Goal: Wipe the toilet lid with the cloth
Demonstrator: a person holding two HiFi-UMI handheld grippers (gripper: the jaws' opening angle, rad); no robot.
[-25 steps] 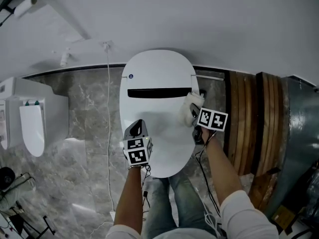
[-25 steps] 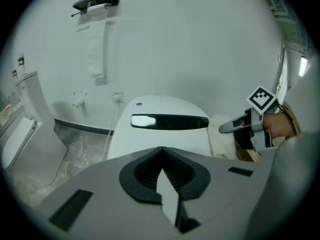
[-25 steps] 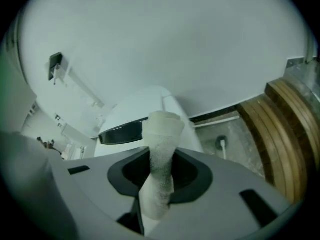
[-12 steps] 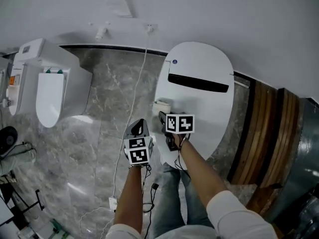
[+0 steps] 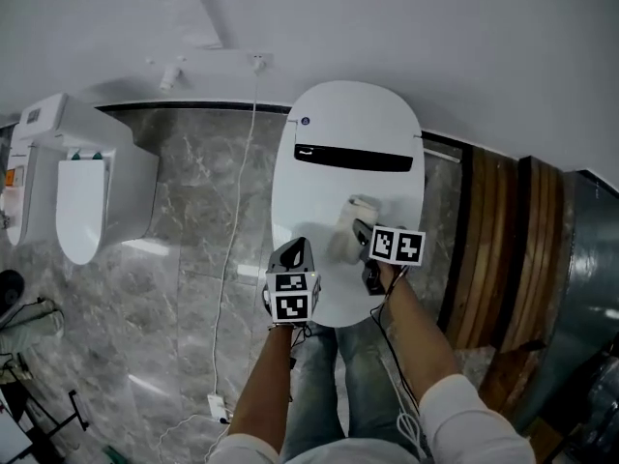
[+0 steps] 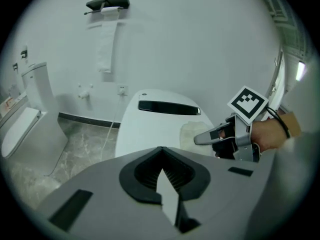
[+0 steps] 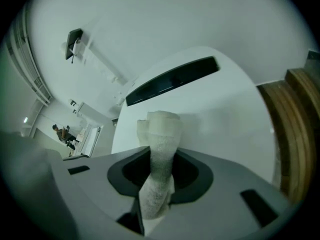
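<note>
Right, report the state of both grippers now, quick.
Left gripper: closed, nothing between its jaws.
Right gripper: closed on the off-white fluffy cloth, which rests on the glossy white toilet lid.

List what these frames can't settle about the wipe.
Whether the cloth touches the toilet lid: right gripper view, the right gripper's body hides the cloth's underside; head view, too small.
Parts of the lid's front edge: head view, behind the left gripper and both arms.
Blue mark on the lid: head view, too small to read.
Distant figure: right gripper view, too small.
</note>
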